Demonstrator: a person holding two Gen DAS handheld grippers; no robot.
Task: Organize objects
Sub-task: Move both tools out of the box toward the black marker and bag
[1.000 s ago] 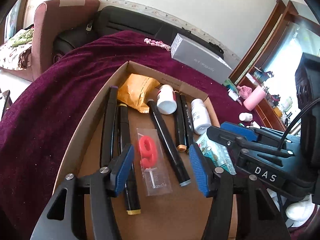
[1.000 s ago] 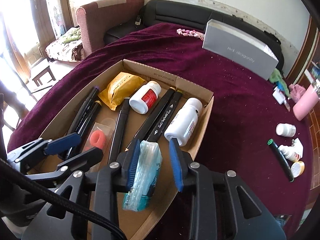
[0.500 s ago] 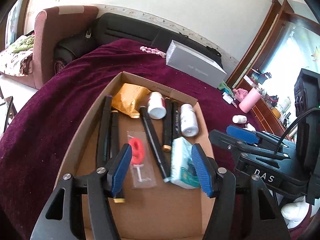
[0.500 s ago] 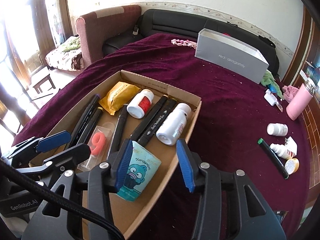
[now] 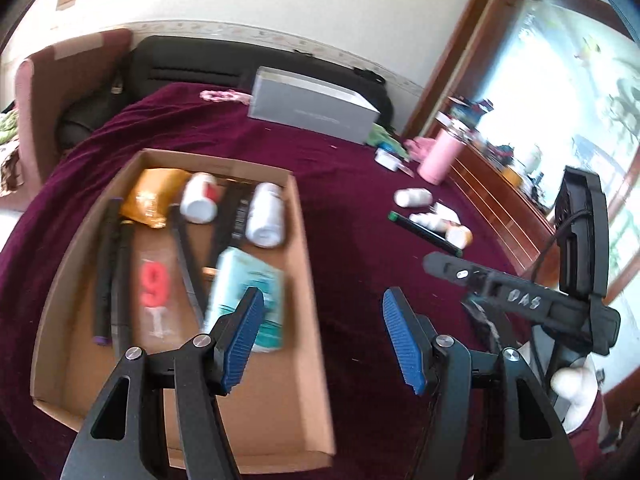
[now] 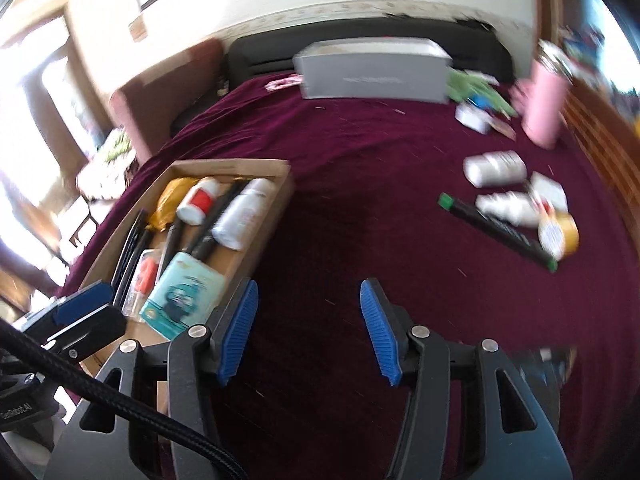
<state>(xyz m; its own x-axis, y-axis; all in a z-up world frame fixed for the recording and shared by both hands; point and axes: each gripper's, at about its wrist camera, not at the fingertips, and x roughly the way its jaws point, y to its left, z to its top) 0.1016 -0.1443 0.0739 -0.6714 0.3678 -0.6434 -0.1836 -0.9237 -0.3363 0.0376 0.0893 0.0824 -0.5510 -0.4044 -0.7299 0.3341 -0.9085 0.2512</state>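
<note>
A shallow cardboard box on the maroon cloth holds black markers, a yellow packet, two white bottles, a red "9" candle and a teal tissue pack. My left gripper hangs open over the box's right wall, with nothing between its fingers. My right gripper is over bare cloth to the right of the box, its jaws opening and empty. To the right lie a green-capped black marker, small white bottles and a yellow-lidded jar.
A grey carton stands at the far side of the cloth, with a pink tumbler and green and pink bits to its right. A wooden cabinet runs along the right edge. A sofa and armchair lie beyond.
The right gripper let go of the teal tissue pack in the box, opened wider and swung right over bare cloth. The left gripper also moved right, from above the candle to the box's right wall.
</note>
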